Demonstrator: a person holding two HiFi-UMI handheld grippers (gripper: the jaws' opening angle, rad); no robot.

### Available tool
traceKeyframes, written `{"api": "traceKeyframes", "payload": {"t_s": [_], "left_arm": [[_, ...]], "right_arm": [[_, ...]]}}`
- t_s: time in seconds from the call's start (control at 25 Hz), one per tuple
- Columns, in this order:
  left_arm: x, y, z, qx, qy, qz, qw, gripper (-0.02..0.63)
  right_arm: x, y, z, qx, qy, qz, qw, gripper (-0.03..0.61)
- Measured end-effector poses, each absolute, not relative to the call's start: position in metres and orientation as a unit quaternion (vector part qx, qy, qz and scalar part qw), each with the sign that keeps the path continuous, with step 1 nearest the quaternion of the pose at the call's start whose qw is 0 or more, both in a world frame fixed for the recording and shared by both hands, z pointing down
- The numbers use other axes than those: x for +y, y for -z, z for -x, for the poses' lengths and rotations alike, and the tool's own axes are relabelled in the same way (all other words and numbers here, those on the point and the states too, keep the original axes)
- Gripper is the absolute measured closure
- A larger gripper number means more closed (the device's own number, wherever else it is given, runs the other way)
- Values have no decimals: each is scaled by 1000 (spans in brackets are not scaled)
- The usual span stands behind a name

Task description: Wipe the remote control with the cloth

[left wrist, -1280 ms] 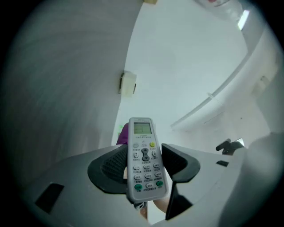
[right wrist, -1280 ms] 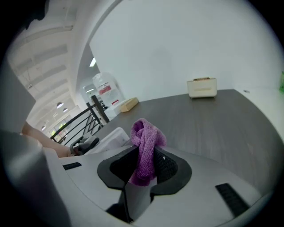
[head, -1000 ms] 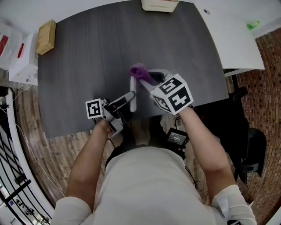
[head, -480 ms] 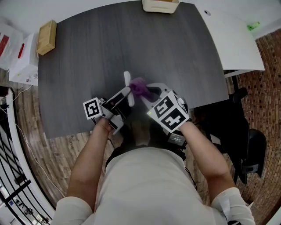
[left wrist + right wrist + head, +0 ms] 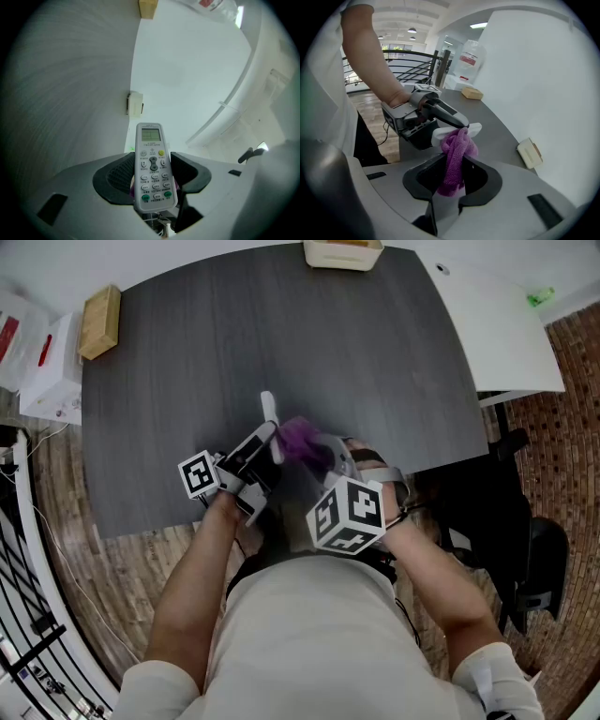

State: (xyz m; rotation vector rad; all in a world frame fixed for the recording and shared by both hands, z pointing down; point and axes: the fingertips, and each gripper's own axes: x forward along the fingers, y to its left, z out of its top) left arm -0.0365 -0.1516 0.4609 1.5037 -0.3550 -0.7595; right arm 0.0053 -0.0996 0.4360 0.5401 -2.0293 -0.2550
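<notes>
My left gripper is shut on a white remote control, held above the near part of the dark table. In the left gripper view the remote control stands between the jaws of the left gripper, buttons and screen facing the camera. My right gripper is shut on a bunched purple cloth. In the right gripper view the cloth sticks up from the jaws of the right gripper and touches the side of the remote control.
A tan box lies at the table's far left corner and a cream box at its far edge. White bags sit left of the table. A white desk adjoins on the right. A black chair stands at right.
The right gripper has pulled back toward me and turned, dragging the purple cloth leftward against the remote. The left gripper has tipped the remote's far end slightly up and left.
</notes>
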Motion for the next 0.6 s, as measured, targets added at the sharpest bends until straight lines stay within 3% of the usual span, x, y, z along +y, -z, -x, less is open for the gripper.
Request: {"api": "traceKeyframes", "payload": {"t_s": [0.16, 0.28, 0.6], "left_arm": [[-156, -461, 49, -165, 357, -653, 648, 374], [-160, -453, 57, -150, 378, -650, 642, 374], [-141, -402, 52, -6, 440, -644, 625, 374]], "right_arm": [[-74, -432, 2, -842, 127, -186, 490, 477], [-54, -425, 8, -878, 65, -149, 449, 477], [-123, -362, -20, -919, -266, -234, 174, 477]]}}
